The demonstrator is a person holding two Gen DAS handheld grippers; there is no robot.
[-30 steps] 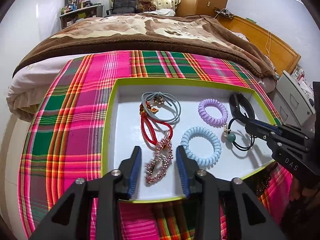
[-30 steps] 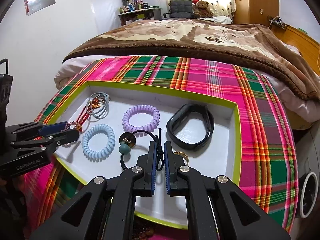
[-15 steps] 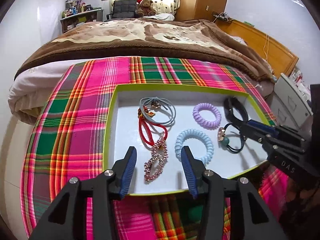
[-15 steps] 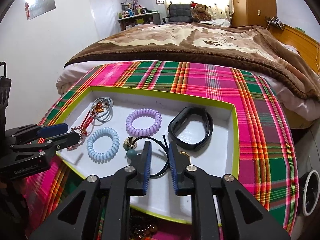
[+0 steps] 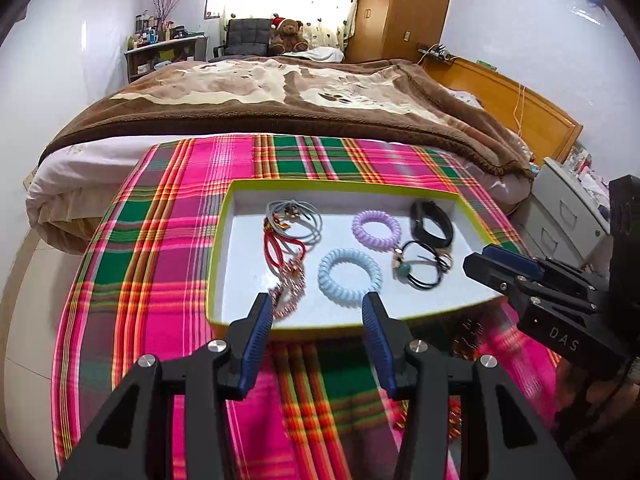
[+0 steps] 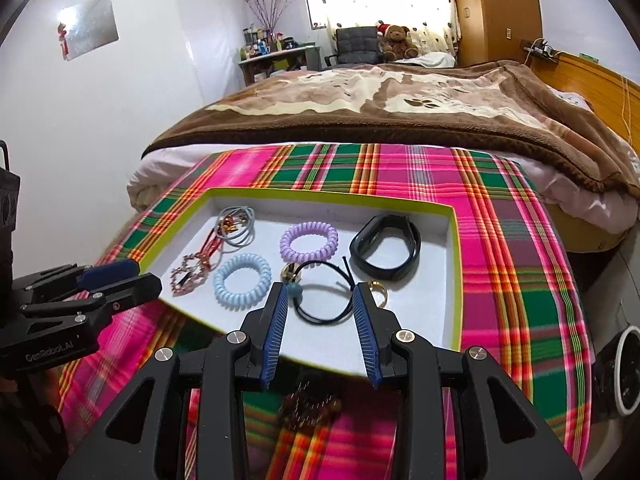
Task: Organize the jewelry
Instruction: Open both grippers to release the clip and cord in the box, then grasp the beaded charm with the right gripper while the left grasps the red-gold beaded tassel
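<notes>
Jewelry sits in a white tray with a lime-green rim point(image 6: 456, 264) on a pink-green plaid cloth point(image 6: 516, 264), at the foot of a bed point(image 6: 400, 96). In the tray, left to right: grey hair ties point(image 6: 236, 226) over a red cord point(image 6: 212, 246), a beaded pink bracelet point(image 6: 188, 276), blue coil tie point(image 6: 242, 282), purple coil tie point(image 6: 309, 242), black band with a teal bead point(image 6: 320, 300), gold ring point(image 6: 378, 294), black wristband point(image 6: 386, 252).

Right tool point(image 6: 318, 328): jaws opening, nothing gripped; black band lies on the tray beyond the tips. Left tool point(image 5: 316, 338): released, wide apart, empty, over the tray's near rim, just short of the bracelet. Near the tray's front edge, more beads point(image 6: 310, 404), blurred.
</notes>
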